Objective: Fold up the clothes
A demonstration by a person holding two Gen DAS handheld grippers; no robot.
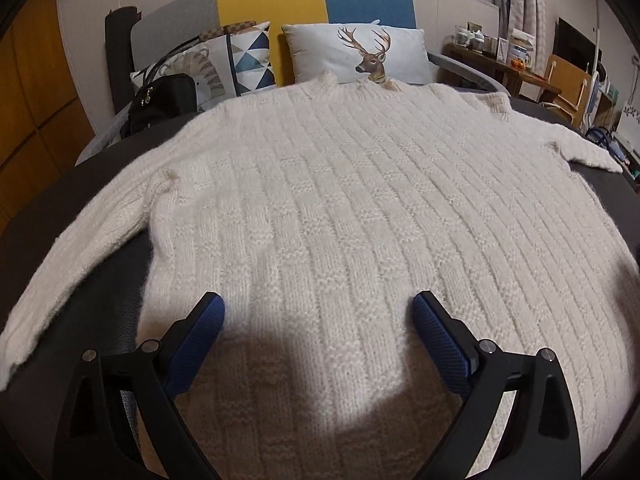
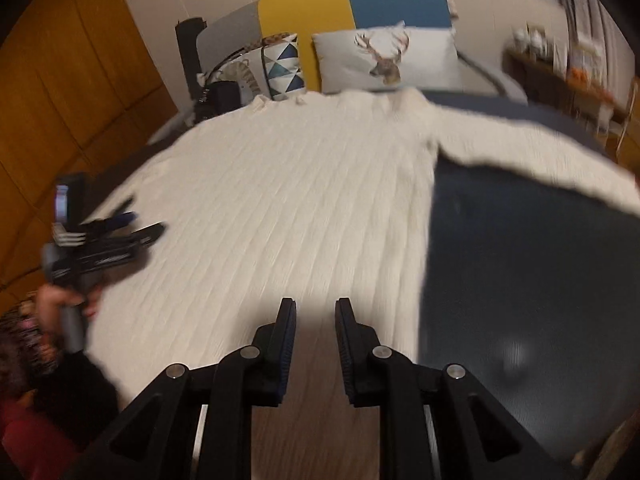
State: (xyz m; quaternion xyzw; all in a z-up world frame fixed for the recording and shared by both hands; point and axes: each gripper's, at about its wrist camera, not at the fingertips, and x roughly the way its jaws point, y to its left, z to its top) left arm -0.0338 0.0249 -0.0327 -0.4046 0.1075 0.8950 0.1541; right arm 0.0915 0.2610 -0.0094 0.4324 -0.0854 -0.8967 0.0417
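The white sweater (image 1: pixel 340 200) lies spread flat on the dark table (image 2: pixel 520 280), not folded yet, with the left gripper (image 1: pixel 318 320) wide open and the right gripper (image 2: pixel 316 320) open only a little, both empty above it, so next I think one must grab a sleeve.

The sweater (image 1: pixel 340 208) is cream, knitted in ribbed blocks. Behind it, one pillow (image 1: pixel 360 54) is pale grey with a brown stag, another (image 1: pixel 248 58) has blue triangles. The headboard (image 1: pixel 272 0) runs grey, yellow, blue.
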